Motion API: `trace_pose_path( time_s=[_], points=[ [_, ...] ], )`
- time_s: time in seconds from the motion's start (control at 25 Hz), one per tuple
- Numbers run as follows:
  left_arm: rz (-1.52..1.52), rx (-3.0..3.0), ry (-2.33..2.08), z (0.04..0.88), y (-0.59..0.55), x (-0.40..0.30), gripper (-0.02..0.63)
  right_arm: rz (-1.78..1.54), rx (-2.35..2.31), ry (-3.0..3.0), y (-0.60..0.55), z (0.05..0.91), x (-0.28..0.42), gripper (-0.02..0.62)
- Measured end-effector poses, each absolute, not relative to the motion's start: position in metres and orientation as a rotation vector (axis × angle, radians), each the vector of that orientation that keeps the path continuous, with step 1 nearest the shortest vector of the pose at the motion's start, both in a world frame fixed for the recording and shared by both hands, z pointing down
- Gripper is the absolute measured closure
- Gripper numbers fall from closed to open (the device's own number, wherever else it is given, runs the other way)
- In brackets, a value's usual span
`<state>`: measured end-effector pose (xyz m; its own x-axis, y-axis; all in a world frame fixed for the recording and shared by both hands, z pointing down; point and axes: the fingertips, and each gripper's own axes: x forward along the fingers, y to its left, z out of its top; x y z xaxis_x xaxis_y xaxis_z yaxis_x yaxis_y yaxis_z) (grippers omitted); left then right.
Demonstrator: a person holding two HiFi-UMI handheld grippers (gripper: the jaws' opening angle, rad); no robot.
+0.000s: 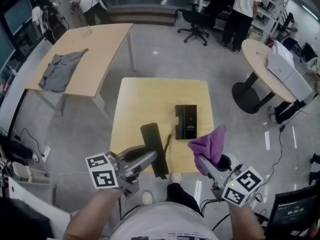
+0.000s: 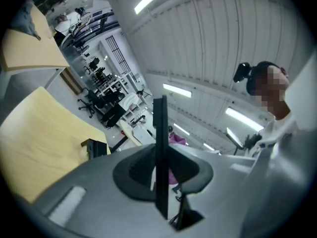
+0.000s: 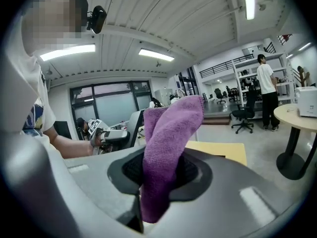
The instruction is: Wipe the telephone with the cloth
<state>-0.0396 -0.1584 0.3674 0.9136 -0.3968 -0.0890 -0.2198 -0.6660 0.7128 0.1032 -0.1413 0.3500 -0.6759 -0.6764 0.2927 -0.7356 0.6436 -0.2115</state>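
The black telephone base (image 1: 186,121) lies flat on the small yellow table (image 1: 150,99), right of centre. Its long black handset (image 1: 153,146) is lifted over the table's near edge, with my left gripper (image 1: 149,160) shut on it. In the left gripper view the handset (image 2: 160,152) stands edge-on between the jaws, and the base (image 2: 96,148) shows beyond. A thin cord (image 1: 168,140) runs from handset toward the base. My right gripper (image 1: 202,161) is shut on a purple cloth (image 1: 210,143), held up right of the handset. The cloth (image 3: 168,143) sticks upward out of the jaws.
A larger table (image 1: 100,44) at the back left carries a grey garment (image 1: 61,69). A round table (image 1: 260,66) with a white box (image 1: 287,69) stands to the right. An office chair (image 1: 197,24) and people (image 1: 245,9) are further back. My feet are at the table's near edge.
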Motion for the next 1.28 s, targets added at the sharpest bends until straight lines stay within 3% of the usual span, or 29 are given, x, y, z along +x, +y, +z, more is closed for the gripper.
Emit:
trace_pose_path(
  time_s=[0.48, 1.28],
  points=[
    [-0.279, 2.374, -0.335, 0.363, -0.111, -0.034, 0.518, 0.232, 1.068, -2.794, -0.119, 0.273, 0.003, 0.495],
    [-0.396, 2.396, -0.336, 0.336, -0.125, -0.052, 0.518, 0.388, 1.062, -2.576, -0.060, 0.368, 0.004, 0.497]
  ],
)
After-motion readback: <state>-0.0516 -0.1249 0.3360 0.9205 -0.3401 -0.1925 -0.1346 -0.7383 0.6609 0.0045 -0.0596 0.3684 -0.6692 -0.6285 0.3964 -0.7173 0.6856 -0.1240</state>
